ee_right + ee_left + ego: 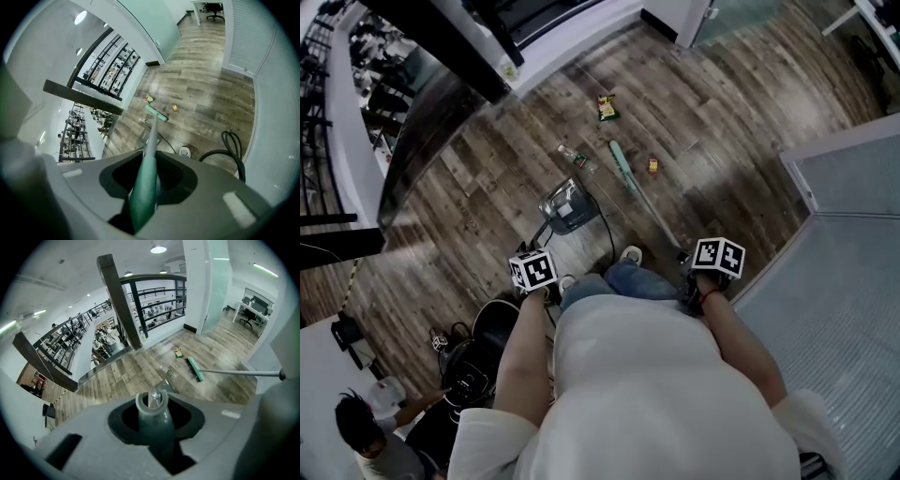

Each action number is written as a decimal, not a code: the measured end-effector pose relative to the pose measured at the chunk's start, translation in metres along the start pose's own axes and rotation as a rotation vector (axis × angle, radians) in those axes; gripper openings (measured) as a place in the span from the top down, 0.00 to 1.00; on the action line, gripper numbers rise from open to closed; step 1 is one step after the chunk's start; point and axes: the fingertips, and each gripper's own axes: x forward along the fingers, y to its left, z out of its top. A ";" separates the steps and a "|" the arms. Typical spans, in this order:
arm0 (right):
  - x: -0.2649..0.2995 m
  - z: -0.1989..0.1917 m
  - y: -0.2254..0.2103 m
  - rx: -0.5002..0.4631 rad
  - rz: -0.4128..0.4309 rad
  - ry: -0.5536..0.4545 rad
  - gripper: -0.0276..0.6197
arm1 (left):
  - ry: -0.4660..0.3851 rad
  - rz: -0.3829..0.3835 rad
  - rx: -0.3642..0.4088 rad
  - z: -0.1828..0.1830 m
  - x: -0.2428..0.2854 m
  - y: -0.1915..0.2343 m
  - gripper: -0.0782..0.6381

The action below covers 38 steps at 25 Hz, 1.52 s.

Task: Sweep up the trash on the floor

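My left gripper (534,273) (153,417) is shut on the dark upright handle of a grey dustpan (567,208) (167,386) that rests on the wooden floor just ahead of my feet. The right gripper (716,260) (146,182) is shut on the green grip of a broom handle. The green broom head (622,163) (194,369) (157,114) lies on the floor beyond the dustpan. Trash lies around it: a plastic bottle (577,159) (167,371) to its left, a yellow-green snack packet (607,108) (149,98) farther off, and a small packet (652,166) (175,108) to its right.
A glass balustrade (422,122) with a dark rail runs along the floor's left edge, with a drop behind it. A black cable (230,149) loops on the floor by my right foot. Black bags (473,361) and a seated person (366,436) are at lower left. A grey louvred wall (853,234) stands on the right.
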 end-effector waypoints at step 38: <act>0.052 0.085 0.087 -0.025 -0.026 0.009 0.81 | 0.021 0.001 -0.054 0.102 0.047 0.034 0.76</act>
